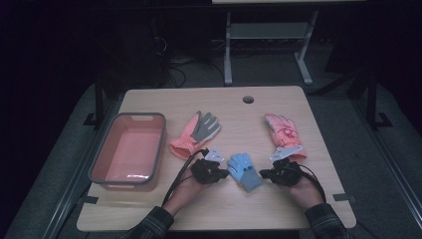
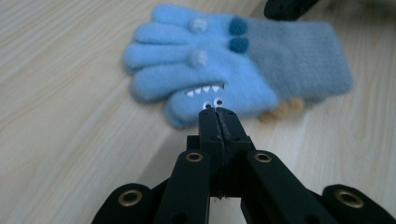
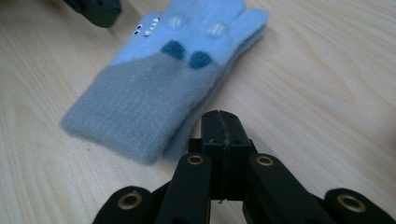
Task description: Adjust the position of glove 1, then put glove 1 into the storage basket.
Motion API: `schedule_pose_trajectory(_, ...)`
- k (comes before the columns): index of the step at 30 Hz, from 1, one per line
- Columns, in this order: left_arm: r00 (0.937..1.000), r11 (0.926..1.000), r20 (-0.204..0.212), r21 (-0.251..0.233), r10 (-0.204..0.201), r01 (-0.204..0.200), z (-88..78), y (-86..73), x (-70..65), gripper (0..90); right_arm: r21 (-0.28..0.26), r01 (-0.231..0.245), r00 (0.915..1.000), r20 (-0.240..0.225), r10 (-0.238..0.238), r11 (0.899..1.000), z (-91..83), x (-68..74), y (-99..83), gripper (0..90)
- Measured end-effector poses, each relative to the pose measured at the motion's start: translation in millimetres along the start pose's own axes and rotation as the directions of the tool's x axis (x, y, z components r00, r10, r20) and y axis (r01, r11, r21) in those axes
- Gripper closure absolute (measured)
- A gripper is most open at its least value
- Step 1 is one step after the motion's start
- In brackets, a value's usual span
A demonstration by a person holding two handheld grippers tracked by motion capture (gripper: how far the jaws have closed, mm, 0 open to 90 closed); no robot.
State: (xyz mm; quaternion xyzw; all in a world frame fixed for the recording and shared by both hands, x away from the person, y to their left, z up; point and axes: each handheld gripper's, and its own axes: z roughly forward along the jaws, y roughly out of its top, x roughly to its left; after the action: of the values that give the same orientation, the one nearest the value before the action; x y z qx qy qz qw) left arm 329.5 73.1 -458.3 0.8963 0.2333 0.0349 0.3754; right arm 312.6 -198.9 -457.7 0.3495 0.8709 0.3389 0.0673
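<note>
A small light-blue knitted glove (image 1: 245, 171) with a grey cuff, dark dots and a toothy monster face lies flat on the wooden table (image 1: 239, 209) between my two hands. My left gripper (image 1: 223, 174) is just left of it. In the left gripper view its jaws (image 2: 218, 114) are shut with nothing between them, tips right at the glove's thumb (image 2: 219, 100). My right gripper (image 1: 263, 174) is at the glove's right side. Its jaws (image 3: 222, 116) are shut and empty, tips beside the grey cuff (image 3: 140, 107).
A pink plastic bin (image 1: 107, 164) stands at the table's left. A salmon and grey glove (image 1: 196, 132) lies behind my left hand, and a pink glove (image 1: 283, 132) behind my right. A cable hole (image 1: 248, 99) is near the far edge.
</note>
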Motion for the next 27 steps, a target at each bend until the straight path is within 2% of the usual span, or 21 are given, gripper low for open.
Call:
schedule_pose_trajectory(5,0.9999,0.9999,0.003,-0.009,-0.014,0.014,10.0,6.1,1.2,89.3,0.016,0.013,0.9998,-0.013,-0.013,1.0,6.6,2.7,0.9,90.0)
schedule_pose_trajectory(8,1.0,1.0,-0.002,-0.001,-0.007,0.007,13.6,7.8,0.8,89.3,0.016,0.014,0.9997,-0.021,-0.013,1.0,7.9,6.5,2.0,89.9)
schedule_pose_trajectory(16,0.9999,1.0,-0.004,0.0,-0.01,0.01,9.5,6.4,5.5,89.3,0.027,0.04,0.9979,-0.052,-0.038,0.999,10.9,13.9,3.5,90.0)
schedule_pose_trajectory(18,0.9998,0.9998,-0.003,-0.006,-0.017,0.017,9.1,5.1,7.5,89.3,0.024,0.048,0.996,-0.076,-0.046,0.999,13.6,17.9,4.8,90.0)
schedule_pose_trajectory(19,1.0,1.0,-0.003,0.006,-0.007,0.007,7.6,4.5,9.6,89.3,0.023,0.056,0.9949,-0.086,-0.054,0.998,15.3,20.0,5.4,90.0)
schedule_pose_trajectory(24,0.9995,0.9995,0.002,-0.003,-0.032,0.032,3.7,2.3,14.7,89.3,0.012,0.084,0.9877,-0.133,-0.082,0.996,22.1,33.0,10.2,90.0)
schedule_pose_trajectory(27,0.9995,0.9995,0.005,-0.008,-0.031,0.031,1.8,2.7,15.1,89.3,-0.001,0.111,0.9802,-0.165,-0.109,0.994,26.3,41.9,13.5,90.0)
